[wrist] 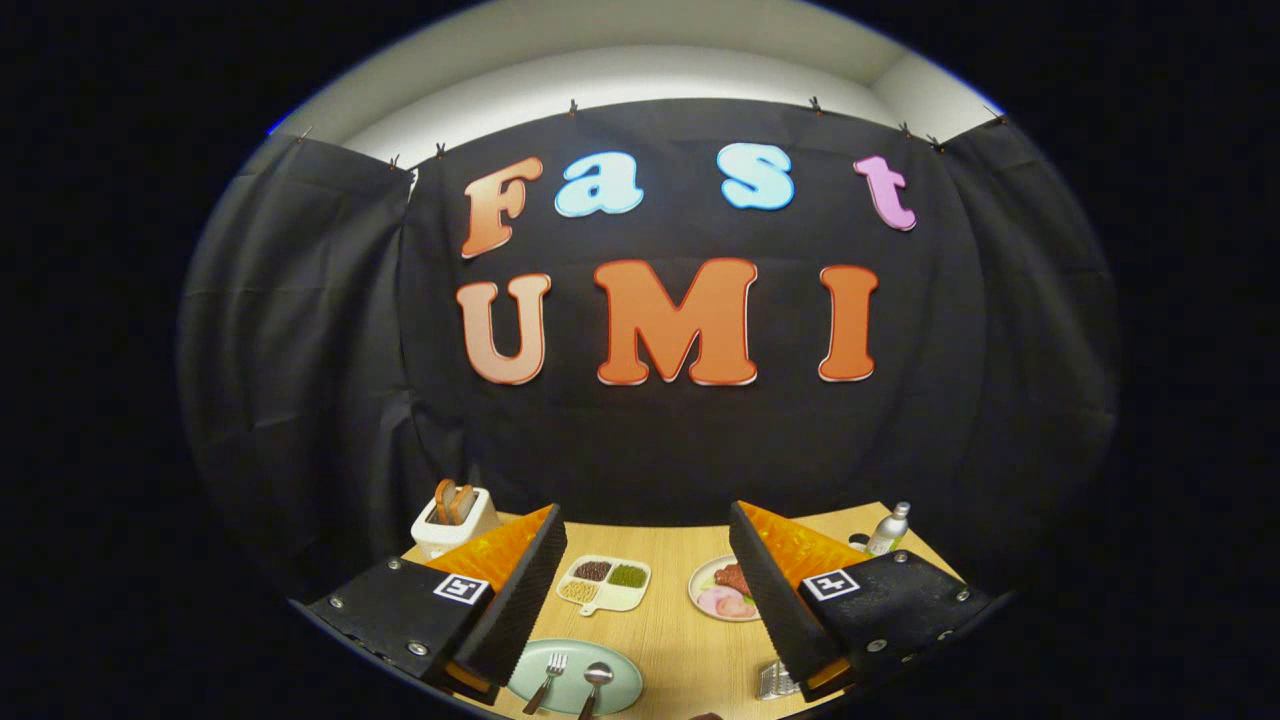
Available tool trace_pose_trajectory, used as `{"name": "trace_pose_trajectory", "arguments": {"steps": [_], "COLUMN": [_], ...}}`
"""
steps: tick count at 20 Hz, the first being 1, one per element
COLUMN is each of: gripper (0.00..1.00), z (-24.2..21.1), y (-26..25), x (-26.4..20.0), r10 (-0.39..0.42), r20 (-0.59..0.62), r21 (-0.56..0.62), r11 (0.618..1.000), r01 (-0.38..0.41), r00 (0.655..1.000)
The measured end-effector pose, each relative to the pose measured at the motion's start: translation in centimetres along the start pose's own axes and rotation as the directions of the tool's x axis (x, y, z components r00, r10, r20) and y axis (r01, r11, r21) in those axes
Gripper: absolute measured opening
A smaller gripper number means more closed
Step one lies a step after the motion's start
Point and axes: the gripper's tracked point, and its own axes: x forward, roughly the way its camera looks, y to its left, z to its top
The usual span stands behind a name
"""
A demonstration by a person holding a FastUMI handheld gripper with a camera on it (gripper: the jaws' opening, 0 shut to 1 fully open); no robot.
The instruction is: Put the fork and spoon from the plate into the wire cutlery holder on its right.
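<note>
Gripper view: the gripper (648, 590) hangs high over the wooden table (670, 620), its fingers wide apart and holding nothing. Low between them sits a green plate (620, 672) with the fork (547, 680) and spoon (594, 682) side by side. The wire holder (776, 682) peeks out by the right finger. Farther off are a tray of beans (605, 583), a food plate (718, 592), a toaster (455, 515) and a bottle (888, 528).

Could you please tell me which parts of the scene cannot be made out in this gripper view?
- Wire cutlery holder: mostly hidden behind the right finger of the open gripper; its compartments cannot be told.
- Fork and spoon on the plate: handle ends cut off at the view's bottom.
- Toaster: lower part hidden by the left finger.
- Bottle: too small to tell its contents.
</note>
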Motion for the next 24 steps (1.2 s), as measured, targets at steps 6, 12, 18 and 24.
{"name": "trace_pose_trajectory", "arguments": {"steps": [6,12,18,24], "gripper": [0.98,0.97,0.84,0.72], "z": [-10.4,-20.8,-29.9,-34.3], "y": [3.7,5.5,7.2,7.4], "x": [1.7,1.0,0.5,0.7], "r10": [0.061,0.059,0.07,0.037], "r20": [-0.353,-0.649,-0.84,-0.914], "r21": [-0.031,-0.061,-0.009,-0.014], "r11": [0.997,0.99,0.99,0.992], "r01": [-0.076,-0.13,-0.144,-0.122], "r00": [0.934,0.758,0.537,0.405]}}
